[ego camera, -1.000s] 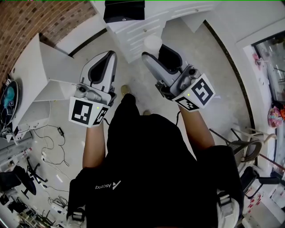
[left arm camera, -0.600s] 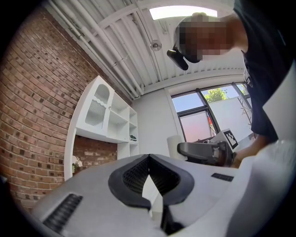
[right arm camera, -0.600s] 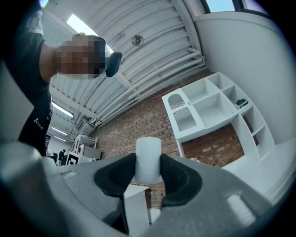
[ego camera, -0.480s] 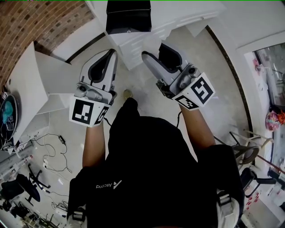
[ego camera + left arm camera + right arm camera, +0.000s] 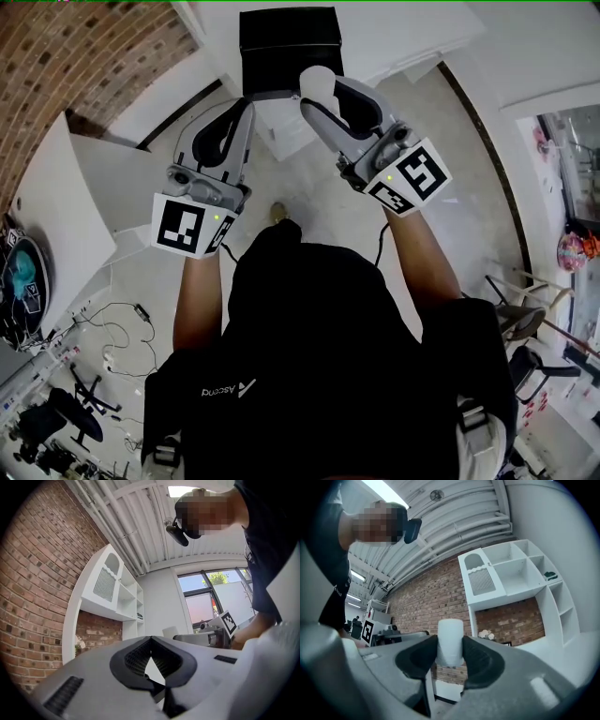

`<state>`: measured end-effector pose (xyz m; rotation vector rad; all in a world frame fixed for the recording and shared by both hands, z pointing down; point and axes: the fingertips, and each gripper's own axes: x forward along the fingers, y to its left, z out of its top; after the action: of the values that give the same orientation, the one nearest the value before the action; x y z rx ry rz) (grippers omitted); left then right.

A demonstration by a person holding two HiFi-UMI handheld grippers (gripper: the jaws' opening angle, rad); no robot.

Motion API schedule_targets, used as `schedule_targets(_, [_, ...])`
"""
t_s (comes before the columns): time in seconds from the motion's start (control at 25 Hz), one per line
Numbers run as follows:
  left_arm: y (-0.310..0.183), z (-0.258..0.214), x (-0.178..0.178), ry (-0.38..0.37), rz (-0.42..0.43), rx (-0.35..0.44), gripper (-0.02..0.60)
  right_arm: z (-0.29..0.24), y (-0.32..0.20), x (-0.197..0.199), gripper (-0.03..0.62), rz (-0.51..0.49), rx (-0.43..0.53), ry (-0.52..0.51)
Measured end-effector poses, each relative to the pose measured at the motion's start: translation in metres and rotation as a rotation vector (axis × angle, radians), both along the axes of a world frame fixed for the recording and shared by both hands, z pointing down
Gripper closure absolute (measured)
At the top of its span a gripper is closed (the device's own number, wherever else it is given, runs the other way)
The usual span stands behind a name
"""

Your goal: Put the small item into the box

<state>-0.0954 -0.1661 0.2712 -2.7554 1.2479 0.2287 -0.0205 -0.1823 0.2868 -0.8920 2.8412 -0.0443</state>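
- The floor (image 5: 469, 202) is pale and smooth, and it fills most of the head view.
- A white cabinet (image 5: 403, 37) stands on it at the top of the view.
- A black box (image 5: 289, 42) stands on the top of this cabinet, near the front edge.
- A large white board (image 5: 56, 187) is at the left; how it is supported I cannot tell.
- Loose cables (image 5: 112, 328) lie on the floor just below this board.
- One shoe (image 5: 278, 214) of the person rests on the floor in the middle.
- A metal-frame chair (image 5: 525, 323) stands on the floor at the right.
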Motion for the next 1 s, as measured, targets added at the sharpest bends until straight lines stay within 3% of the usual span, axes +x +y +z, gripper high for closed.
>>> schedule_targets(0.4, [-0.070, 0.024, -0.037, 0.011, 0.030, -0.034, 0.583, 0.074, -0.093, -0.042, 0.427, 0.012, -0.145, 0.294])
schedule_targets(1.0, [-0.114, 0.047, -0.062, 0.039, -0.052, -0.084, 0.583, 0.192, -0.174, -0.065, 0.427, -0.084, -0.430, 0.753])
